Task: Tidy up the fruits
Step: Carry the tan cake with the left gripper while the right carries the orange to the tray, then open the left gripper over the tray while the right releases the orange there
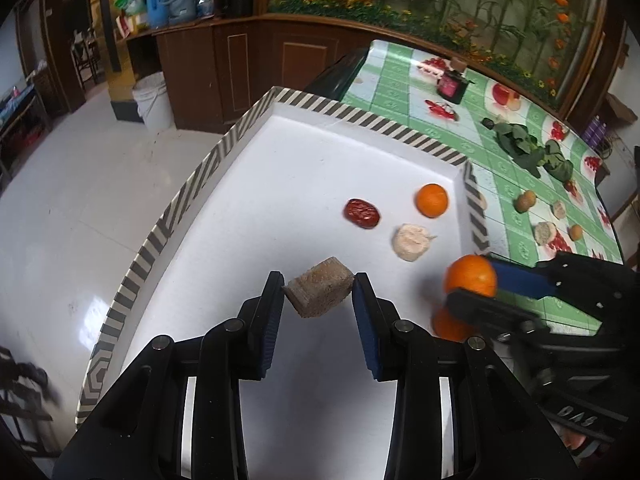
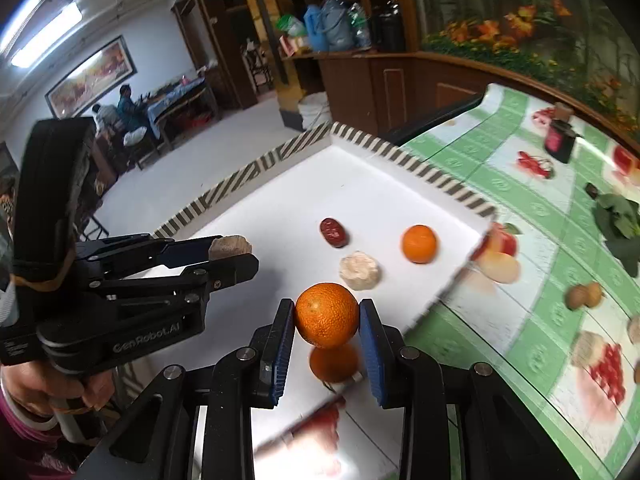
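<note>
My left gripper (image 1: 318,290) is shut on a brown cake-like block (image 1: 319,292) and holds it above the white tray (image 1: 280,160). It also shows in the right wrist view (image 2: 230,254), with the block (image 2: 230,246) between its fingers. My right gripper (image 2: 326,316) is shut on an orange (image 2: 327,315) just above the tray's near right edge; it shows in the left wrist view (image 1: 474,282) too. On the tray lie a red date (image 1: 361,213), a second orange (image 1: 431,200) and a pale round piece (image 1: 412,242).
The tray has a striped rim (image 1: 476,216) and sits on a green checked tablecloth (image 1: 508,184). On the cloth lie several small nuts and pieces (image 1: 525,201), green leaves (image 1: 532,152) and a dark jar (image 1: 451,86). The floor drops away on the left.
</note>
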